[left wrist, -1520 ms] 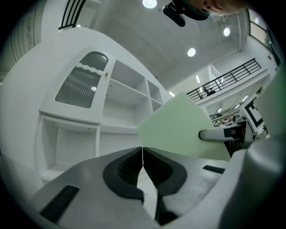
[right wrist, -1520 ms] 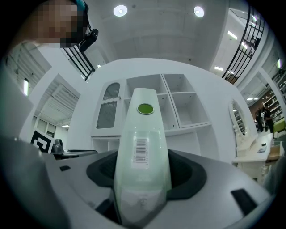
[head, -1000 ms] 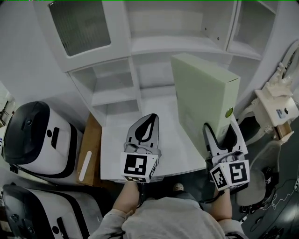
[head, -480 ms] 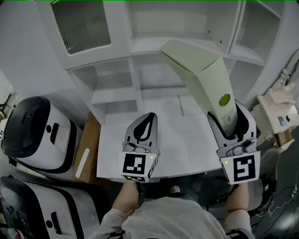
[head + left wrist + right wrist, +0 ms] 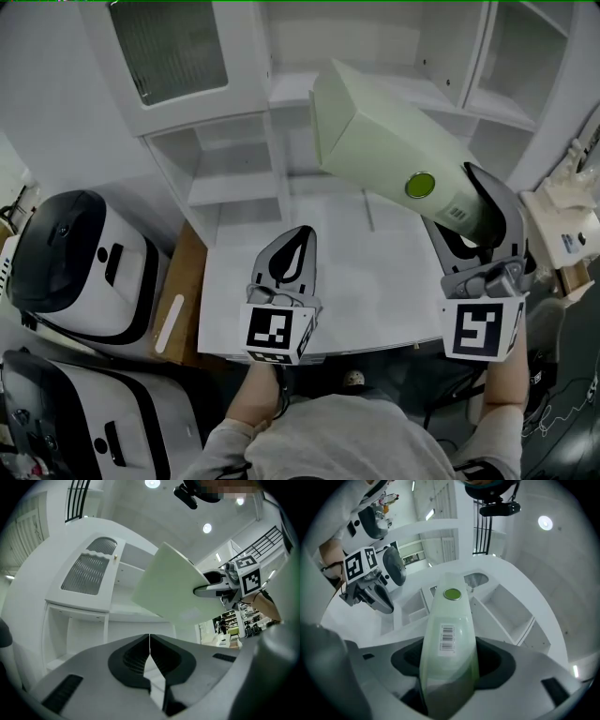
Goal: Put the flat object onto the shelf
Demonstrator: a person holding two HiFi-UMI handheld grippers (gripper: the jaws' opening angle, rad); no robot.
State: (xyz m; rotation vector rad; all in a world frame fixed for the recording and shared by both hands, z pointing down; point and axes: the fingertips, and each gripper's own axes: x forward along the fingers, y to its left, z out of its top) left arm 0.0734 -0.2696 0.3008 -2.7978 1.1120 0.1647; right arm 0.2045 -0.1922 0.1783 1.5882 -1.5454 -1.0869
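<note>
The flat object is a pale green box [image 5: 384,145] with a green round sticker and a barcode label. My right gripper [image 5: 476,217] is shut on its near end and holds it in the air, tilted up and to the left toward the white shelf unit [image 5: 281,89]. The right gripper view shows the box [image 5: 449,630] between the jaws of that gripper [image 5: 450,660], its far end at the shelf's compartments. My left gripper [image 5: 297,239] rests shut and empty over the white tabletop [image 5: 375,291]. In the left gripper view the box [image 5: 168,592] hangs above my shut left gripper [image 5: 149,641].
Two white-and-black appliances [image 5: 75,272] [image 5: 84,422] stand at the left, beside a wooden board [image 5: 180,300]. A cabinet door with a ribbed pane [image 5: 169,52] is at the upper left. White clutter [image 5: 562,220] sits at the right edge.
The box stood upright on the tabletop; my right gripper has lifted it and swung its far end up and left toward the shelf. The left gripper has not moved.
</note>
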